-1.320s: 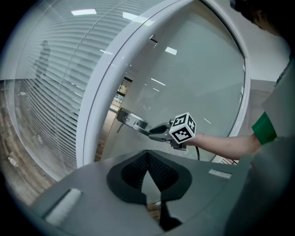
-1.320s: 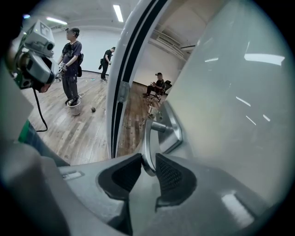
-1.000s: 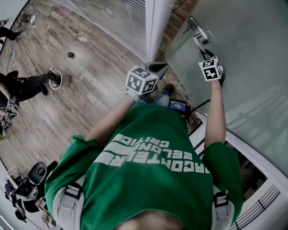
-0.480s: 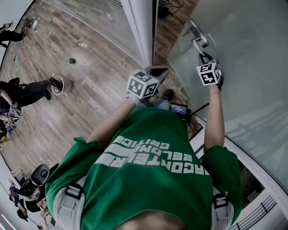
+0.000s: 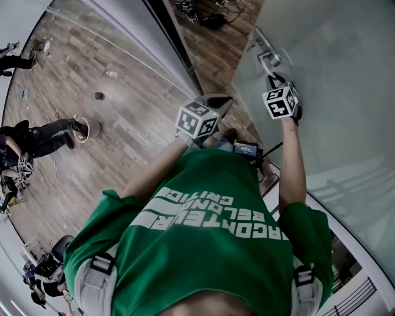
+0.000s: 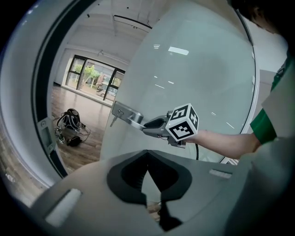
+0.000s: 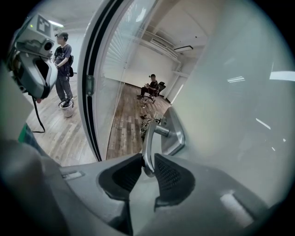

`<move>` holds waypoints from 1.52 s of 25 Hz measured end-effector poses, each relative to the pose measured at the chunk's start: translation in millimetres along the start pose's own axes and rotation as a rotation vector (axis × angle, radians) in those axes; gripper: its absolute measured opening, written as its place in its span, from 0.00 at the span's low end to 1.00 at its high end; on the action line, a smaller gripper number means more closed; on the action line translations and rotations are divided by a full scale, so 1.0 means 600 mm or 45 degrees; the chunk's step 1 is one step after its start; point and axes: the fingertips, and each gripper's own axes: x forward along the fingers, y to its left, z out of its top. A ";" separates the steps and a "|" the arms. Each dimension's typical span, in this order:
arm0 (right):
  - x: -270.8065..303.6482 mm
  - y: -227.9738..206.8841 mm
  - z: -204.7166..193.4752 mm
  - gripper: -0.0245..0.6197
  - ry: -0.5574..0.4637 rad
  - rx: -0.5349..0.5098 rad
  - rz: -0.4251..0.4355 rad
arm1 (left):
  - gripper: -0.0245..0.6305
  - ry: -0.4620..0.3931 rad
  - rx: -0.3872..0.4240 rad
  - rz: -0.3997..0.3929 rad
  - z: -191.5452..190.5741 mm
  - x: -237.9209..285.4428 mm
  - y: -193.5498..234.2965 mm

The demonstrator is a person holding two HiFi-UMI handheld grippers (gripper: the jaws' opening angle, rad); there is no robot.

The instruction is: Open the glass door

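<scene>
The frosted glass door (image 5: 333, 80) stands ajar, its edge swung off the dark frame (image 5: 170, 34). Its metal lever handle (image 7: 147, 143) sticks out from a plate (image 7: 175, 133). My right gripper (image 7: 146, 173) is shut on the lever's free end, which is pinched between the ribbed pads. In the head view the right gripper (image 5: 271, 75) reaches up to the handle (image 5: 267, 58). My left gripper (image 5: 216, 102) hovers in front of the person's chest near the door's edge, apart from it. The left gripper (image 6: 147, 159) is shut and holds nothing; its view shows the right gripper (image 6: 154, 124) on the handle (image 6: 126, 115).
Through the gap, a bundle of cables (image 5: 203, 15) lies on the wood floor beyond the frame. A person (image 5: 37, 133) stands by a bucket (image 5: 80, 128) at the left, and another person (image 7: 152, 85) sits far back. A glass partition (image 5: 105, 43) runs beside the frame.
The gap between the door's edge and the frame has widened and shows more floor beyond. The right gripper stayed on the handle and shifted slightly left with it. The left gripper barely moved.
</scene>
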 end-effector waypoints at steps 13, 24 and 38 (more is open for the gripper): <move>0.014 -0.084 -0.035 0.15 0.032 0.076 -0.082 | 0.06 0.014 0.047 -0.014 0.035 0.083 -0.027; 0.041 -0.167 -0.059 0.15 0.109 0.059 -0.167 | 0.06 -0.030 0.064 -0.019 0.075 0.142 -0.046; 0.055 -0.271 -0.109 0.15 0.137 0.116 -0.258 | 0.06 0.004 0.069 -0.051 0.075 0.202 -0.099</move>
